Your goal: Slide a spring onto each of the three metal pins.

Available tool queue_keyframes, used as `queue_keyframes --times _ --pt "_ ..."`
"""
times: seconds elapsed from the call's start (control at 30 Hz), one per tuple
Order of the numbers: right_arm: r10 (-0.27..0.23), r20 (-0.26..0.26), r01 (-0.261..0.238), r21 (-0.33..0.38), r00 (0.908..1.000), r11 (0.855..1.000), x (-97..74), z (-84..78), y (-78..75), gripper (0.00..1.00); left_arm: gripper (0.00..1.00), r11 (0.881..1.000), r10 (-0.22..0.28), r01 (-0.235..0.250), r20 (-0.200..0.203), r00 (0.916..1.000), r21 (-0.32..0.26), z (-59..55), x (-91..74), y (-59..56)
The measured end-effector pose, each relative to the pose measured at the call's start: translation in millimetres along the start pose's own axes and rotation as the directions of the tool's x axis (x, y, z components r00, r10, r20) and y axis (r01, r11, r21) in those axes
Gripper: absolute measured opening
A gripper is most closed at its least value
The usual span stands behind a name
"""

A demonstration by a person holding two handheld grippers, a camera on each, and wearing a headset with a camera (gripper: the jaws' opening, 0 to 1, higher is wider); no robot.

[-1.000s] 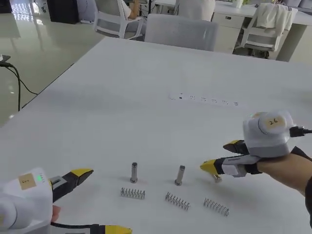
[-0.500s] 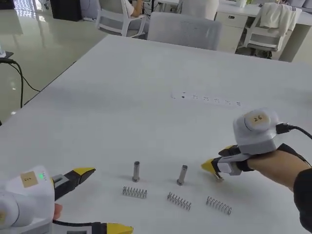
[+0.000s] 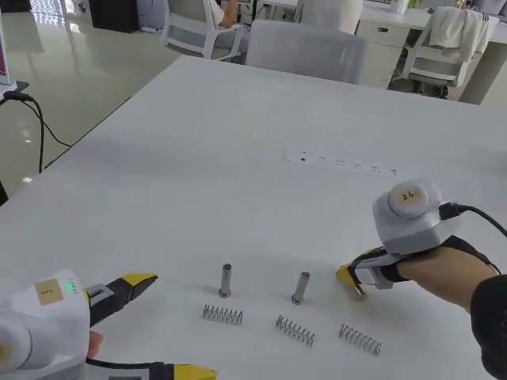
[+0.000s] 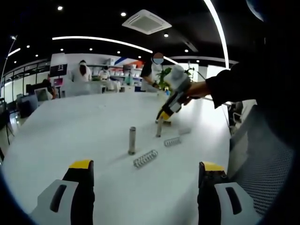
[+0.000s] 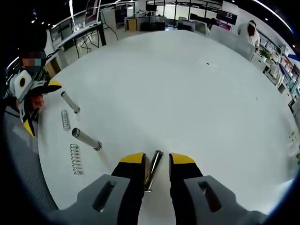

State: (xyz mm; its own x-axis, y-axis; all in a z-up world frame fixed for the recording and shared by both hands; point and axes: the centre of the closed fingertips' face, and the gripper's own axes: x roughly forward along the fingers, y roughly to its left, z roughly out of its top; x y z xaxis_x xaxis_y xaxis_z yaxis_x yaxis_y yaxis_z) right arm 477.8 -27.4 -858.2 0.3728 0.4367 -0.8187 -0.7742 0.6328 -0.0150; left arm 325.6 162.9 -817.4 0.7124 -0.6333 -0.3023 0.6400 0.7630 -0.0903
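Jaws of the right gripper [image 5: 157,159] are drawn closer than before around the third pin [image 5: 153,168] set between them — firm clamping cannot be told — so its lifting is judged near; the left gripper [image 4: 146,165] is held agape, empty.

Head view looks down on the white worktop [image 3: 238,158]; both gripper views sit low over it, facing each other, sharing the silver metal pins [image 4: 132,139].

Left gripper [image 4: 147,165] low, jaws wide apart — right gripper [image 5: 153,158] jaws nearly together (tilted down).
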Motion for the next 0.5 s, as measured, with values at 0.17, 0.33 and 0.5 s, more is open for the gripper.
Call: queue_keyframes --times 0.17,0.33,0.5 --pt "-0.002 -0.012 0.002 0.011 0.9999 1.0 2.3 -0.6 0.3 0.14 0.89 1.0 0.0 0.0 0.001 1.0 -0.001 0.2 0.3 0.0" --pt "-0.006 -0.027 0.007 0.028 0.9996 1.0 5.3 -1.0 -0.5 0.12 0.89 1.0 0.001 -0.001 -0.001 1.0 -0.001 -0.2 -0.6 0.2" --pt "-0.011 -0.036 0.012 0.033 0.9993 0.999 5.8 -1.0 0.0 0.1 0.89 1.0 0.006 -0.006 0.0 1.0 -0.004 -0.7 -1.9 1.4"
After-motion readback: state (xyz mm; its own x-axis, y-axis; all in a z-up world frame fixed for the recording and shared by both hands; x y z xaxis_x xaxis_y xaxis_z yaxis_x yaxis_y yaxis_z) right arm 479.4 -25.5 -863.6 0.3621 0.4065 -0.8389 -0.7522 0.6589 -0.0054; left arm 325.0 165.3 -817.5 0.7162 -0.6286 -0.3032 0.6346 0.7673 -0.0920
